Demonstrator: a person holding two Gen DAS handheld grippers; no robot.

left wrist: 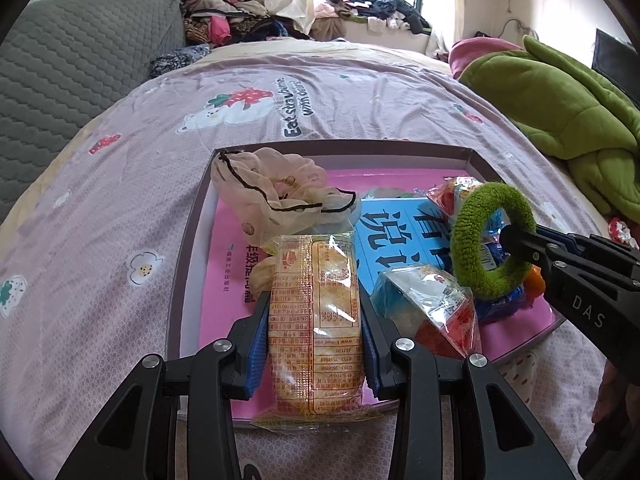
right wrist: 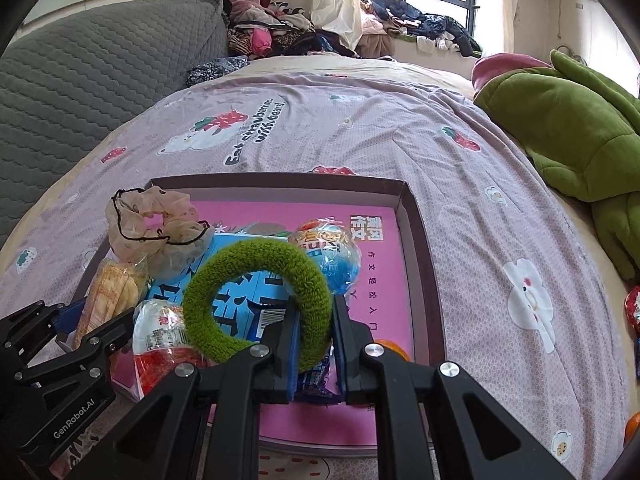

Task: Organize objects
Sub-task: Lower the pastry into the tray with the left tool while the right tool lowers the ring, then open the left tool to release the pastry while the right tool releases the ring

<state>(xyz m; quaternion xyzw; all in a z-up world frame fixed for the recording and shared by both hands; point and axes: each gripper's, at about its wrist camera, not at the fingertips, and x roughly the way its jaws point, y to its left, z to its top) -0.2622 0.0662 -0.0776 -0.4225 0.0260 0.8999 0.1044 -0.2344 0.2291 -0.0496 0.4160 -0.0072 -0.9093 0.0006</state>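
Observation:
A shallow purple-rimmed box (left wrist: 192, 216) (right wrist: 420, 240) lies on the bed, lined with a pink book and a blue one. My left gripper (left wrist: 314, 308) is shut on a yellow snack packet (left wrist: 316, 320) (right wrist: 108, 300) over the box's near left part. My right gripper (right wrist: 314, 312) (left wrist: 516, 240) is shut on a fuzzy green hair ring (right wrist: 260, 300) (left wrist: 492, 236), held upright above the box's right half. A sheer beige scrunchie (left wrist: 268, 188) (right wrist: 148, 228) rests at the box's far left. Clear snack bags (left wrist: 432, 308) (right wrist: 328, 252) lie in the box under the ring.
The bed's lilac strawberry-print sheet (left wrist: 120, 208) (right wrist: 500, 208) surrounds the box. A green plush blanket (left wrist: 560, 108) (right wrist: 568, 128) is heaped at the right. A grey quilted headboard (left wrist: 72, 64) stands at the left, with piled clothes (left wrist: 228, 16) behind it. An orange fruit (right wrist: 632, 426) shows at the right edge.

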